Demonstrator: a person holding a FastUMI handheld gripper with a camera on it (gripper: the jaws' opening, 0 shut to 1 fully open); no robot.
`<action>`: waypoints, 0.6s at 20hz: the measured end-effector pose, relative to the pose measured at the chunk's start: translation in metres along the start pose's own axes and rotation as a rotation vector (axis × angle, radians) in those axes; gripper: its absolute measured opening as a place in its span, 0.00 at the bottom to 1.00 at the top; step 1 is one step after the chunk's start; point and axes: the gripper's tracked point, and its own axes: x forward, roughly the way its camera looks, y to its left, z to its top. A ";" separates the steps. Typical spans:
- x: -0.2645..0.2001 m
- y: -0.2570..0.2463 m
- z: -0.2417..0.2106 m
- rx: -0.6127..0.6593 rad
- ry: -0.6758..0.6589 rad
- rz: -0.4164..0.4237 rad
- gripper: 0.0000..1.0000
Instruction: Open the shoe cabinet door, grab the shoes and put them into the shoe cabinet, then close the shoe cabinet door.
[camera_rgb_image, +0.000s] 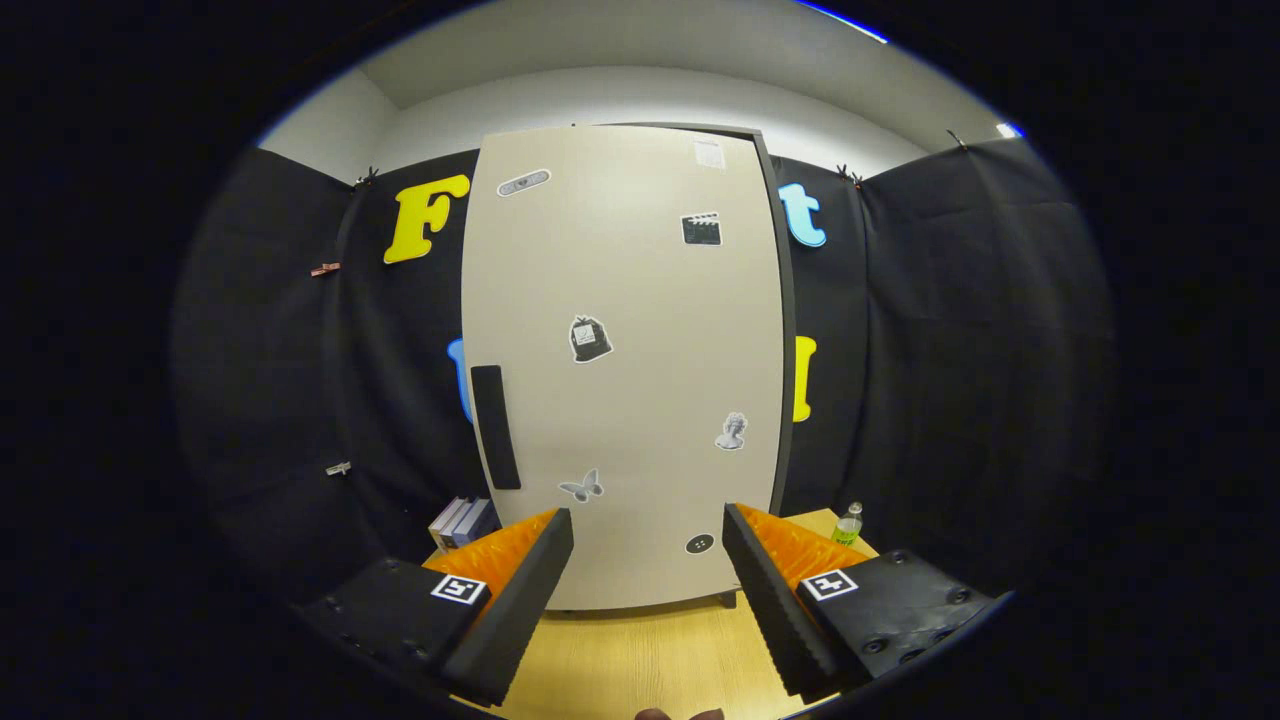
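Observation:
The shoe cabinet (625, 360) stands upright just beyond my fingers, its beige door shut and dotted with small stickers. A black vertical handle (495, 427) sits on the door's left side, low down. My gripper (648, 525) is open, with nothing between its two black-and-orange fingers (520, 590), which point at the door's lower part. The cabinet rests on a light wooden table (640, 660).
A few books (462, 522) stand left of the cabinet, behind my left finger. A green bottle (848, 524) stands to the cabinet's right on the table. Black cloth walls close the booth on all sides.

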 end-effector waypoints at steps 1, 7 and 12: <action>0.000 0.000 0.000 0.000 -0.001 0.000 0.98; 0.001 0.000 0.000 -0.006 -0.003 -0.005 0.98; 0.002 -0.001 -0.001 -0.009 -0.001 -0.003 0.98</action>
